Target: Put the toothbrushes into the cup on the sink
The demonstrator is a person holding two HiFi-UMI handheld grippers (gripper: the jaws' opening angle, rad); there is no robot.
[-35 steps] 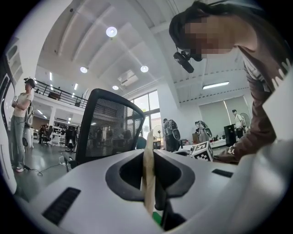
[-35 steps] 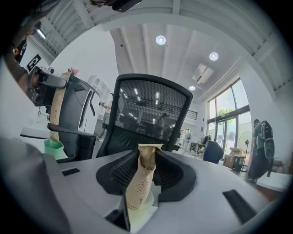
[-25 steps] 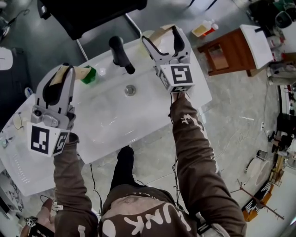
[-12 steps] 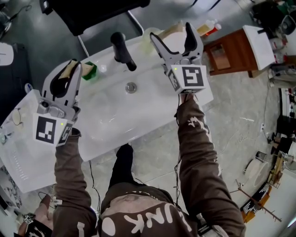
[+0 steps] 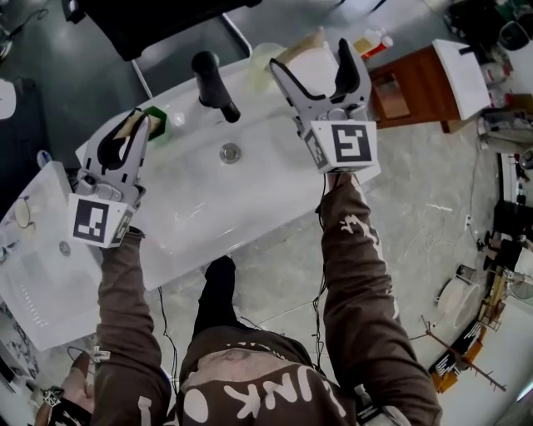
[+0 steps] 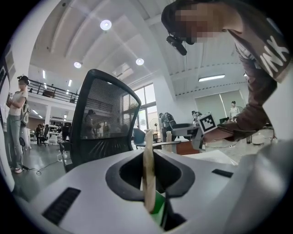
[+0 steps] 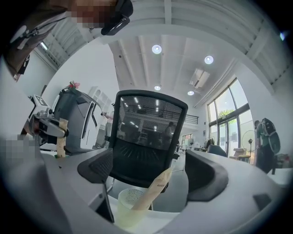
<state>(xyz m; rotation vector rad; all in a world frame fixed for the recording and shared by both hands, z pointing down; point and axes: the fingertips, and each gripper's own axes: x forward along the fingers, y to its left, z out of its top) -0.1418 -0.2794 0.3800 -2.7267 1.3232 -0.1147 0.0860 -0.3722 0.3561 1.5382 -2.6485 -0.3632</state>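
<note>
Head view is looking steeply down on a white sink (image 5: 191, 208) that is filling the middle, with a black office chair (image 5: 158, 21) standing behind it and a black faucet (image 5: 213, 83) rising at its back rim.

The left gripper (image 5: 140, 125) is hovering over the sink's back left corner, just beside a small green thing (image 5: 156, 116) on the rim. Its fingers (image 6: 78, 192) are pressing together on a paper-wrapped toothbrush (image 6: 148, 169). In the left gripper view this one is standing upright between them, its long axis crossing the fingers.

The right gripper (image 5: 315, 65) is hanging over the back right corner, and its fingers (image 7: 211, 176) are spreading wider and pressing on nothing. Framed between them in the right gripper view, a pale cup (image 7: 127, 206) is standing on the sink's rim. A second toothbrush (image 7: 154, 188), also in its wrapper, is already leaning in it, its top tilting to the right in that view.

One brush is looking delivered, then, and one is waiting. The cup is lying to the left gripper's right, across the faucet and well apart from it. The right gripper is far nearer but is carrying nothing. The coming move is probably asking the left hand to carry its load rightward past the faucet and point one end down at the cup's mouth, with the right gripper clearing out of the way.
</note>
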